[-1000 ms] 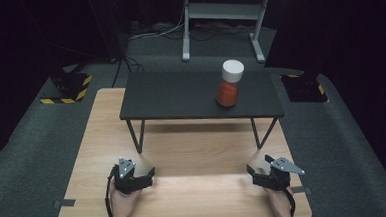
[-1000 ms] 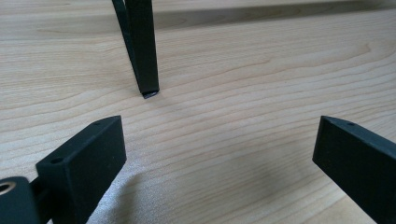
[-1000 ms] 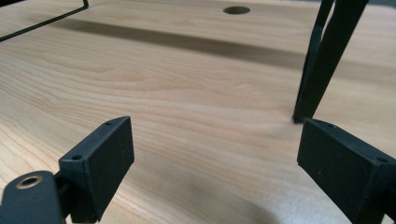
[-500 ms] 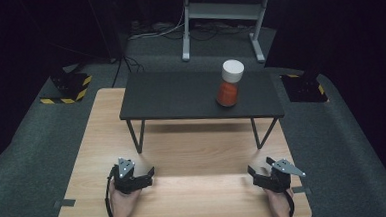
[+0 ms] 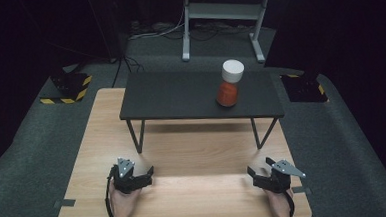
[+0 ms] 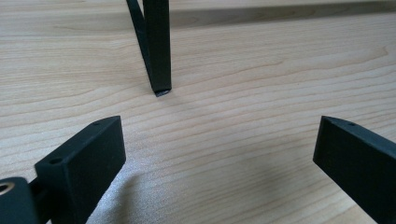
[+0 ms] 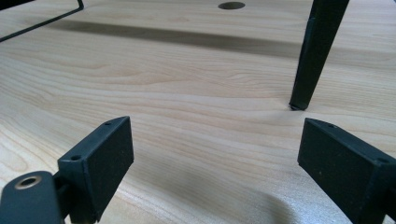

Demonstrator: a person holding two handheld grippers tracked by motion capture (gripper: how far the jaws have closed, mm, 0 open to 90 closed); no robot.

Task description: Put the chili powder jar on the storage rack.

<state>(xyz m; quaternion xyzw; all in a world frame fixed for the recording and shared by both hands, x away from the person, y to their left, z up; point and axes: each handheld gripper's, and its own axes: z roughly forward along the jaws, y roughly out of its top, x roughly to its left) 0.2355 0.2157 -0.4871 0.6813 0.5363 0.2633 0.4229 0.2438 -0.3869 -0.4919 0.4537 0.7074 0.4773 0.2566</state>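
An orange-red bottle [image 5: 227,89] with a white cap stands upright on a small black raised table [image 5: 180,96], toward its right end. My left gripper [image 5: 145,174] rests low on the wooden table near the front left, open with nothing between its jaws. My right gripper [image 5: 253,174] rests near the front right, also open and empty. In the left gripper view my left gripper [image 6: 219,154] faces a black table leg [image 6: 158,51]. In the right gripper view my right gripper [image 7: 215,163] faces another black leg [image 7: 312,60] at the right.
The wooden table [image 5: 193,153] carries the black raised table across its far half. Yellow-black striped blocks [image 5: 67,90] sit on the grey floor at left, and a metal stand [image 5: 221,12] is behind. A round hole [image 7: 231,5] marks the wood.
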